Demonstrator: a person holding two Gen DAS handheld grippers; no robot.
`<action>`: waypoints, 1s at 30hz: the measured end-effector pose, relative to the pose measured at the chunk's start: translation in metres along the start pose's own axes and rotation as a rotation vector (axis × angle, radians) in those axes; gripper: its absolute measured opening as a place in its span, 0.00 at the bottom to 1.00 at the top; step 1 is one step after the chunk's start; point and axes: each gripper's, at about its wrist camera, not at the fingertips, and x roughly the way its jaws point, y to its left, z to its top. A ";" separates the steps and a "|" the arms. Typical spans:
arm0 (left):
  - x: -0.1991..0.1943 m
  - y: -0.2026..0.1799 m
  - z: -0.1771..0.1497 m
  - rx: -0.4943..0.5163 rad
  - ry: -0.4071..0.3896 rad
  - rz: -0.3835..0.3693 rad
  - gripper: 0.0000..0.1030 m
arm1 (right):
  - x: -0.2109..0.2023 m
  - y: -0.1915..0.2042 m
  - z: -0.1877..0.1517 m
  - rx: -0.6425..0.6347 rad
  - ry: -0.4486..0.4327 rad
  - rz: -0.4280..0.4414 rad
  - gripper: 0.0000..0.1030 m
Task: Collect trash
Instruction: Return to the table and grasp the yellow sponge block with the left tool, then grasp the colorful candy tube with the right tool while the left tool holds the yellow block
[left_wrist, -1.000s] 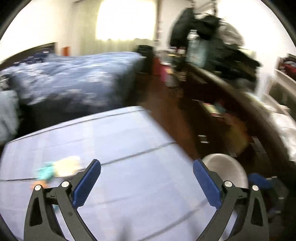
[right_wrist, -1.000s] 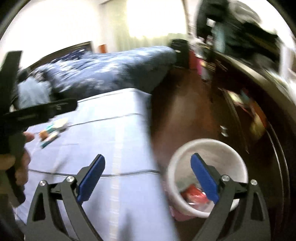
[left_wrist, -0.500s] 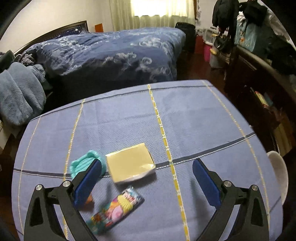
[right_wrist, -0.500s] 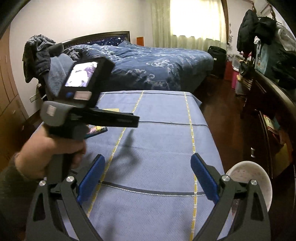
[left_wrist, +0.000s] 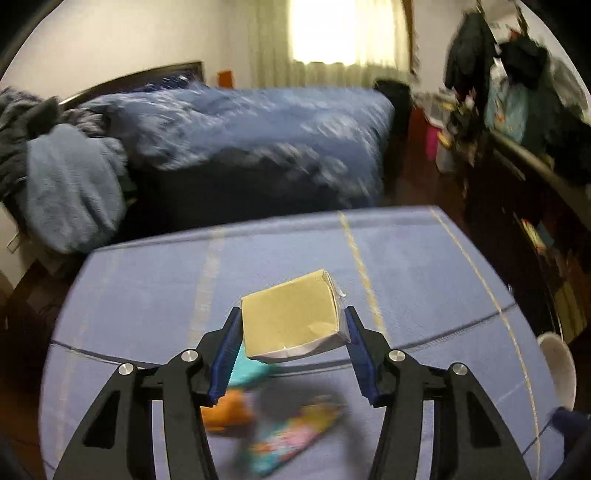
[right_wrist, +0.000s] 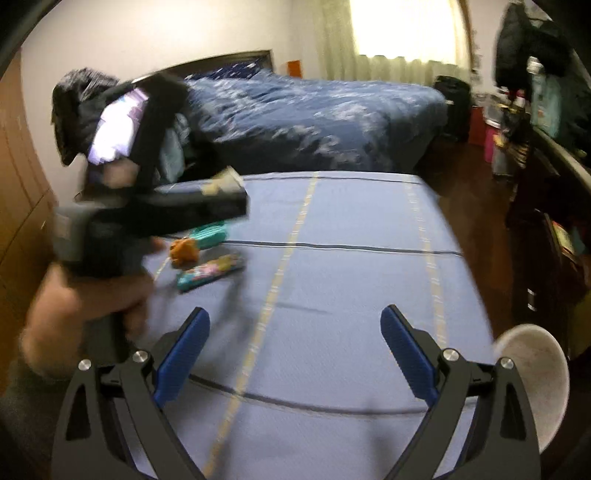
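Note:
My left gripper (left_wrist: 291, 328) is shut on a tan paper carton (left_wrist: 291, 321) and holds it above the blue tablecloth (left_wrist: 406, 266). Under it lie a teal tray (left_wrist: 245, 371), an orange scrap (left_wrist: 229, 410) and a colourful snack wrapper (left_wrist: 291, 439). In the right wrist view the left gripper (right_wrist: 192, 206) hangs over the same teal tray (right_wrist: 208, 234), orange scrap (right_wrist: 183, 251) and wrapper (right_wrist: 210, 273). My right gripper (right_wrist: 295, 354) is open and empty over the near part of the table. The white bin (right_wrist: 532, 380) stands off the table's right edge.
A bed with a blue duvet (left_wrist: 258, 129) lies behind the table. A dark cabinet (left_wrist: 535, 206) with hung clothes runs along the right. A light blue blanket pile (left_wrist: 70, 184) sits at the left. The white bin's rim (left_wrist: 557, 369) shows at the right.
My left gripper has closed on the tan carton and lifted it off the tablecloth. The right gripper has stayed open and shifted a little.

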 end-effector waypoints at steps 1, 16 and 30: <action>-0.008 0.014 0.001 -0.015 -0.018 0.021 0.53 | 0.010 0.010 0.004 -0.018 0.011 0.013 0.91; -0.018 0.136 -0.029 -0.257 -0.025 0.072 0.54 | 0.125 0.086 0.037 -0.277 0.176 0.042 0.97; -0.016 0.128 -0.033 -0.243 -0.024 0.065 0.54 | 0.124 0.091 0.034 -0.284 0.171 0.082 0.79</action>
